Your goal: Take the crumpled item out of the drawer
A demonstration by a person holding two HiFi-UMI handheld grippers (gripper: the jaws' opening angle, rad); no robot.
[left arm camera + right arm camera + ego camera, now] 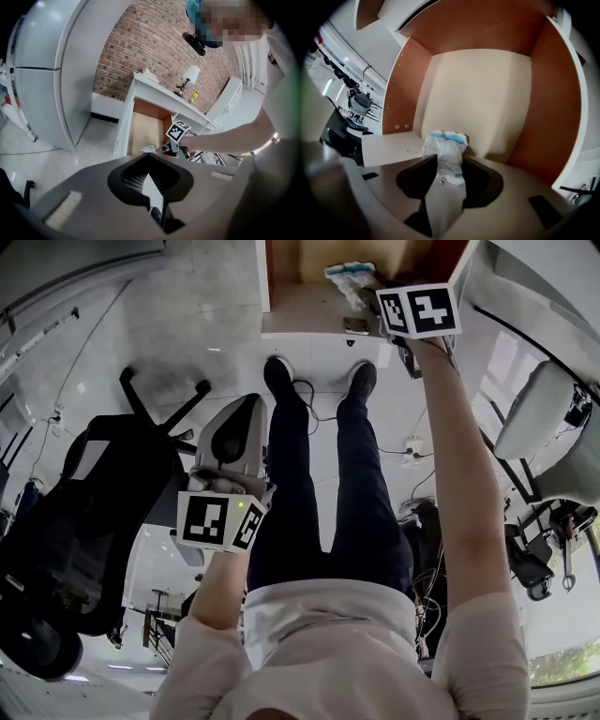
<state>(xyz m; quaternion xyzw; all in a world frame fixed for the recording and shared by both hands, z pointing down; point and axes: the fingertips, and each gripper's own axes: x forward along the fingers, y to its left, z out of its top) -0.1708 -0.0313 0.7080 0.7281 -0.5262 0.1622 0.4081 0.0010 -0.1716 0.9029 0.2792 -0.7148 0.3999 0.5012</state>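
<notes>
**In the open wooden drawer (281,322), with its red-brown sides: a packet pinched**

At the far end of the scene the right arm reaches out straight. The right gripper (450,165) pinches the crumpled white-and-blue packet (446,149), which lies on the drawer's cream floor, toward its right side. The left arm is bent near the thigh, and the left gripper (150,176) has its jaws pressed together on nothing.

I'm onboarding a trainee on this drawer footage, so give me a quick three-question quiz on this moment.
1. What sits between the right gripper's jaws? A) a lamp B) a crumpled packet C) nothing
2. True or false: the left gripper is inside the drawer.
3. Fill in: the left gripper's jaws are ____ (open/shut), with nothing in them.
Key: 1 B. 2 False; it is beside the person's leg. 3 shut.
</notes>
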